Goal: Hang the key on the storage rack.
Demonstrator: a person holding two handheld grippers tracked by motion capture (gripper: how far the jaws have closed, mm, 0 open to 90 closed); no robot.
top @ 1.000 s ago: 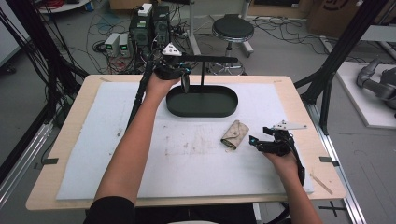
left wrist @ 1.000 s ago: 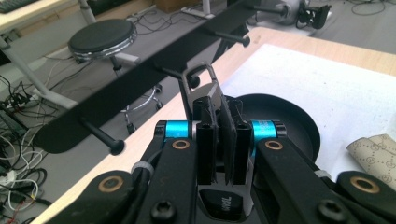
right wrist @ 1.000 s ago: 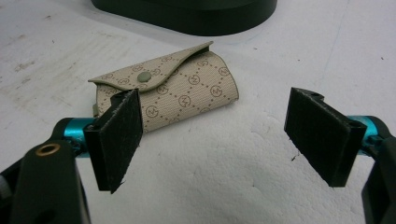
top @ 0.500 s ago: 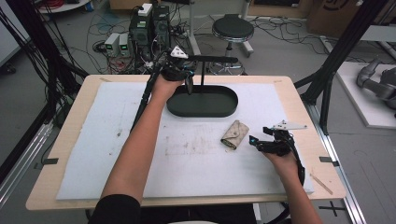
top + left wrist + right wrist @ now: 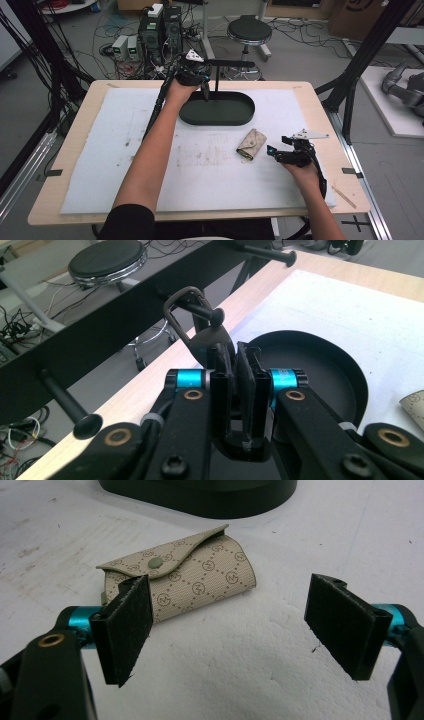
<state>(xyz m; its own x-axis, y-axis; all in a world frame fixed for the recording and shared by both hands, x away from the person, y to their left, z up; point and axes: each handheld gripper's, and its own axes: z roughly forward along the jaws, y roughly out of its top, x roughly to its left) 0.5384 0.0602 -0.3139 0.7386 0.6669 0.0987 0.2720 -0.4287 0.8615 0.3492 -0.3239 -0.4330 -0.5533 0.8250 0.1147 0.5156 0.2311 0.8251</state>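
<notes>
Key ring point(image 5: 192, 322), a dark metal loop with a dark tab, is pinched by its tab between the jaws of the left gripper point(image 5: 239, 357), jaws nearly shut on it. Loop sits just ahead of the jaw tips, hooked over a peg point(image 5: 205, 314) of the black rack point(image 5: 100, 335). Black oval tray point(image 5: 320, 370) lies beyond and right of those jaws. Right gripper point(image 5: 235, 625) rests on the white mat point(image 5: 240, 680), jaws wide, nothing between. Beige patterned pouch point(image 5: 200, 575) lies just ahead of its left jaw, flap snapped shut.
</notes>
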